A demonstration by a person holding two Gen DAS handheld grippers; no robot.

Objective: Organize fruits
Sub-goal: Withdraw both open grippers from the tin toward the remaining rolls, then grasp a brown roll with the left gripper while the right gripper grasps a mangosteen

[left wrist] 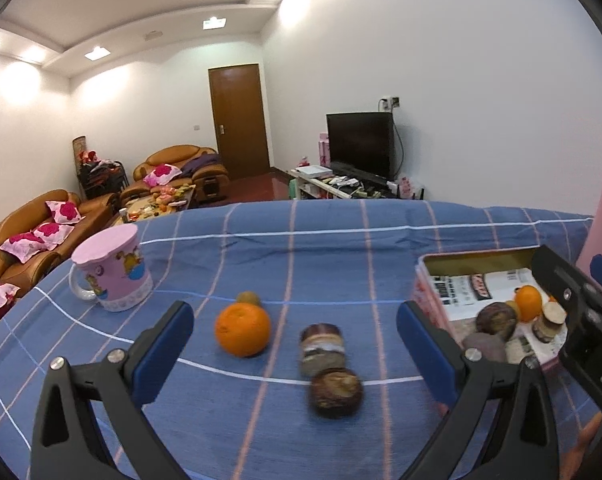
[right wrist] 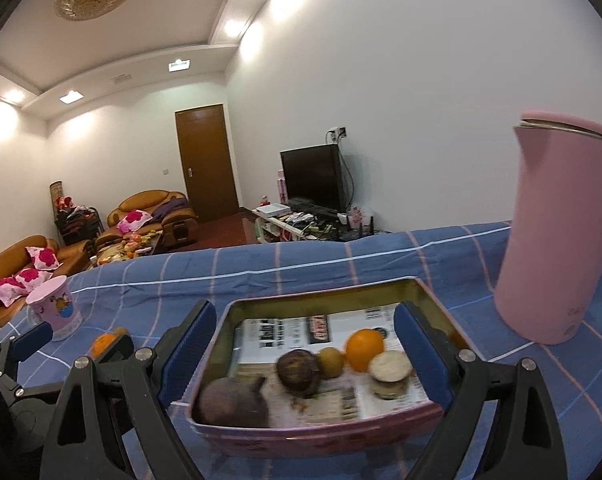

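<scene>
**Clearing the last loose fruit into the tin**

While the left tool (left wrist: 295,344) hangs open and empty above the blue checked cloth on the bench (left wrist: 341,240), four pieces lie loose ahead of it. Nearest is a dark brown, mottled round fruit (left wrist: 336,392), blurred, touching the lower end of a brown-and-cream cut piece of fruit (left wrist: 322,348) just behind it. To their left sits a smooth round orange (left wrist: 243,330), and a small olive-brown fruit (left wrist: 248,298) rests against its far side.

My judgement is that the step in hand is picking the next loose piece. The dark round fruit lies nearest, roughly centred between the blue pads, so it is the natural first choice. Come down so the pads straddle its widest part and clear the cut piece touching it, or that piece may get nudged and roll. Close gently; round fruit can squirt out of flat pads.

The right tool (right wrist: 305,344), jaws likewise wide apart and holding nothing, hovers over the pink rectangular tin lined with printed paper (right wrist: 317,432). Five pieces are in the tin already, gathered at its nearer end, among them a second orange (right wrist: 364,345); the far end looks free for more.

Beyond, a pink lidded cartoon mug (left wrist: 113,272) stands at far left and a tall pink flask (right wrist: 557,240) behind the tin, both well clear.
</scene>
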